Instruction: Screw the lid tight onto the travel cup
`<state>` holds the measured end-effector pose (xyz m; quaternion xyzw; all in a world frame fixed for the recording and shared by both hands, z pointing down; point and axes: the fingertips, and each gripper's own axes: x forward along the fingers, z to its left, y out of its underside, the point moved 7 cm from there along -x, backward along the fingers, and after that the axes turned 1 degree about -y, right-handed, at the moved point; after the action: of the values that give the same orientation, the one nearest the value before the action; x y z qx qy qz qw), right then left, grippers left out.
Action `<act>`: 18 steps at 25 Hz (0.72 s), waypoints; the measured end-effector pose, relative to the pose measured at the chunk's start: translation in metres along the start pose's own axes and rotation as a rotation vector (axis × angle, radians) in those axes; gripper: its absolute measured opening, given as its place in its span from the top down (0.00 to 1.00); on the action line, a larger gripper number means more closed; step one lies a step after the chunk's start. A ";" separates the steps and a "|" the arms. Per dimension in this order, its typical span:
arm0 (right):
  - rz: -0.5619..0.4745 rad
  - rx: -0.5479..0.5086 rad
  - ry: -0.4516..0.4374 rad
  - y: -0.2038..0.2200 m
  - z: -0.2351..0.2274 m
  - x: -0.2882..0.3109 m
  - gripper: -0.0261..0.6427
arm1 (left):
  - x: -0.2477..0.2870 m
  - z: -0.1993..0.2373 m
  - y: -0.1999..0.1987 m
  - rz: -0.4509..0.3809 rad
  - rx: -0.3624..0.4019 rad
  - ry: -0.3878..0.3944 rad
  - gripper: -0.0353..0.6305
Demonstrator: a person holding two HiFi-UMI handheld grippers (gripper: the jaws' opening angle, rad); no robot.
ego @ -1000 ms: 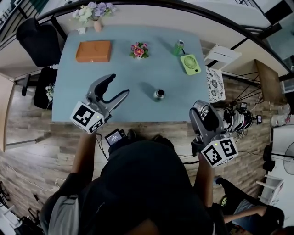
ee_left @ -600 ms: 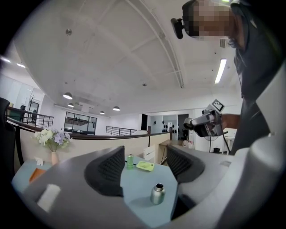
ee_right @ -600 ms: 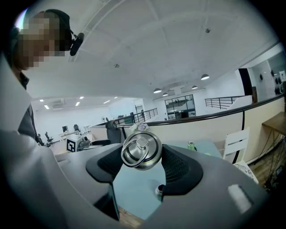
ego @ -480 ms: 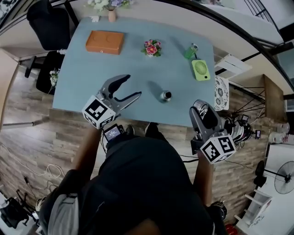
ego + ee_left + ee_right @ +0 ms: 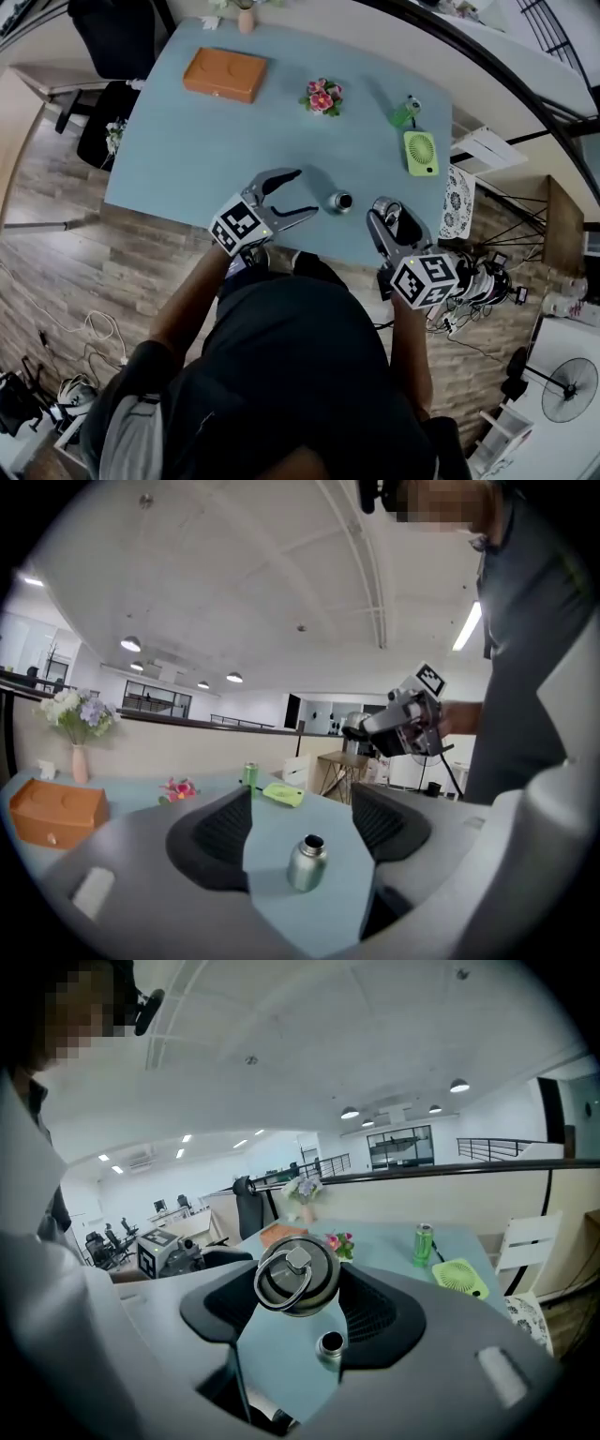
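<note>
The steel travel cup (image 5: pixel 340 201) stands upright with its mouth uncovered near the front edge of the blue table (image 5: pixel 187 141). My left gripper (image 5: pixel 298 192) is just left of the cup, open, its jaws having just opened a little. In the left gripper view the cup (image 5: pixel 306 862) stands ahead between the spread fingers (image 5: pixel 223 832), untouched. My right gripper (image 5: pixel 388 214) hovers right of the cup, shut on the round metal lid (image 5: pixel 297 1276), whose ring handle faces the camera. Below the lid, the right gripper view shows the cup (image 5: pixel 329 1346).
An orange box (image 5: pixel 225 74), a small flower ornament (image 5: pixel 321 97), a green can (image 5: pixel 406 112) and a green fan (image 5: pixel 421 153) lie along the far side. A vase (image 5: pixel 246 17) stands at the back edge. A black chair (image 5: pixel 117 33) and white chair (image 5: pixel 457 202) flank the table.
Both grippers have come down and closed in on the cup, the left from the left, the right with the lid from the right. The cup has not moved.
</note>
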<state>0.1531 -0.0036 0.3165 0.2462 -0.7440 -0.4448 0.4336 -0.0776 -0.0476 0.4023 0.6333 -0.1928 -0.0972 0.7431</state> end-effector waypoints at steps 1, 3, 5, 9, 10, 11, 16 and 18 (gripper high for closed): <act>0.021 0.002 -0.008 0.006 -0.003 0.007 0.57 | 0.009 0.000 0.009 0.021 -0.008 0.011 0.40; 0.061 0.001 -0.026 0.017 -0.009 0.021 0.57 | 0.026 -0.002 0.028 0.058 -0.021 0.032 0.39; 0.101 -0.003 -0.043 0.028 -0.014 0.032 0.57 | 0.041 -0.004 0.045 0.090 -0.033 0.051 0.37; 0.174 -0.032 -0.062 0.047 -0.022 0.053 0.57 | 0.068 -0.006 0.075 0.150 -0.037 0.076 0.36; 0.191 -0.040 -0.066 0.051 -0.024 0.057 0.57 | 0.074 -0.007 0.081 0.163 -0.038 0.080 0.36; 0.207 -0.049 -0.071 0.055 -0.026 0.062 0.57 | 0.081 -0.007 0.088 0.174 -0.038 0.084 0.35; 0.290 -0.110 -0.086 0.078 -0.034 0.083 0.57 | 0.108 -0.008 0.119 0.212 -0.039 0.095 0.33; 0.312 -0.136 -0.096 0.087 -0.036 0.090 0.57 | 0.116 -0.009 0.127 0.219 -0.034 0.097 0.33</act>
<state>0.1410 -0.0450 0.4394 0.0763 -0.7612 -0.4325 0.4772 0.0185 -0.0621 0.5441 0.5998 -0.2233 0.0121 0.7682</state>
